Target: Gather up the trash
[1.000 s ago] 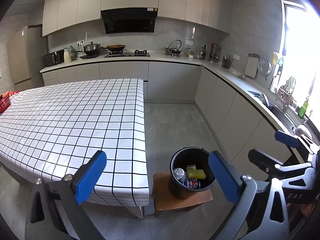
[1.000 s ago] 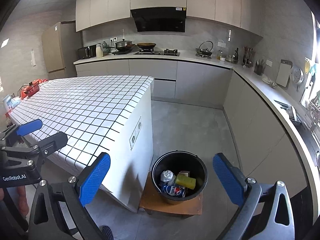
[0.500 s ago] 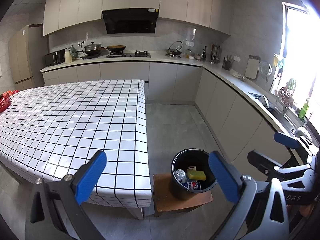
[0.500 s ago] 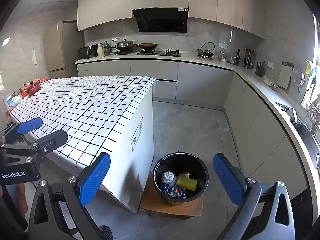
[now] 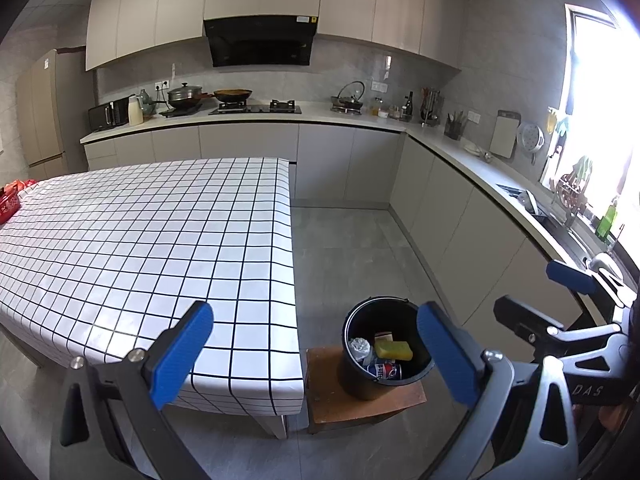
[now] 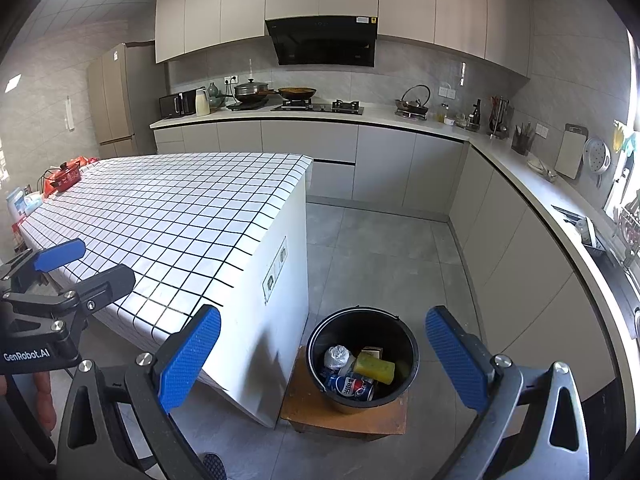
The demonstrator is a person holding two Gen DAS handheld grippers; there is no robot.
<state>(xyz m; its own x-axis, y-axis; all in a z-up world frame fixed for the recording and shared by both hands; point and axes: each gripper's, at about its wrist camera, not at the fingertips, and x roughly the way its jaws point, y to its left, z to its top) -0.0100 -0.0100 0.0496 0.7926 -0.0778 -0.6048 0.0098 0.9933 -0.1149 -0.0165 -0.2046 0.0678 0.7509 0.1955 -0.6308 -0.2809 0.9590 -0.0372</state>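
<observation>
A black bucket (image 5: 356, 376) (image 6: 410, 354) stands on a low wooden stool (image 5: 340, 412) (image 6: 316, 416) beside the table's end. In it lie a yellow sponge (image 5: 394, 350) (image 6: 374, 367), a blue soda can (image 5: 383, 370) (image 6: 350, 387), crumpled plastic (image 5: 359, 347) (image 6: 337, 356) and a small box (image 6: 372, 350). My left gripper (image 5: 316, 354) is open and empty, above the table's corner and the bucket. My right gripper (image 6: 324, 360) is open and empty, above the bucket. Each gripper shows in the other's view, the right one (image 5: 532, 298) and the left one (image 6: 86, 266).
The table (image 5: 140, 240) (image 6: 180, 208) has a white checked cloth. Red items (image 5: 10, 202) (image 6: 66, 174) sit at its far left end. Grey cabinets and a counter (image 5: 460, 200) run along the back and right. Grey floor (image 6: 380, 260) lies between.
Both views have drifted slightly; the bucket sits a little lower in the frames. Both grippers stay open and empty.
</observation>
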